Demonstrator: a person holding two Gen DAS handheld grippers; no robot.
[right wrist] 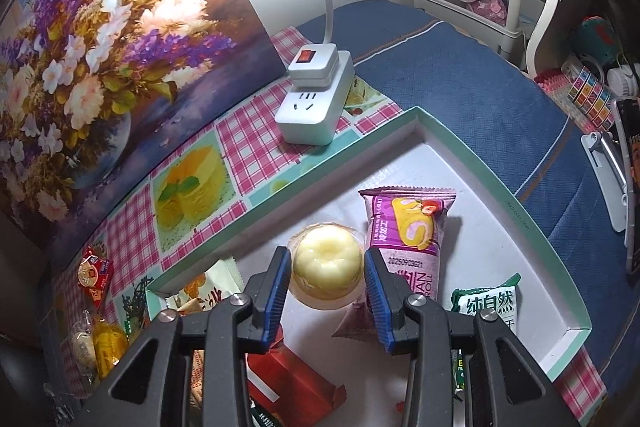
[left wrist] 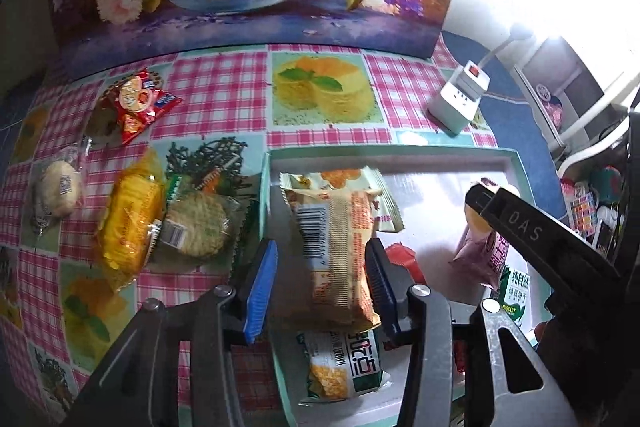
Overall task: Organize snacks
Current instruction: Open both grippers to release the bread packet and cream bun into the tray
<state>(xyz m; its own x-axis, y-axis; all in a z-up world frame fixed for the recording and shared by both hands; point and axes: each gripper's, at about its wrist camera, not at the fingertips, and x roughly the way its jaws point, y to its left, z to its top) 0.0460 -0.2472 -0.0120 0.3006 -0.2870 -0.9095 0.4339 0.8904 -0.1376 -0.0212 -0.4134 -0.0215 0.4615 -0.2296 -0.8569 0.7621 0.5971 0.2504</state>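
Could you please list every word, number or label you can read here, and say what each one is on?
"DAS": right tool.
"纯自然": green biscuit packet.
"2025090321": purple cake roll packet.
"BISCUIT": same green packet, left wrist view.
Barcode digits on the orange packet and print on the red packet: too blurred to read.
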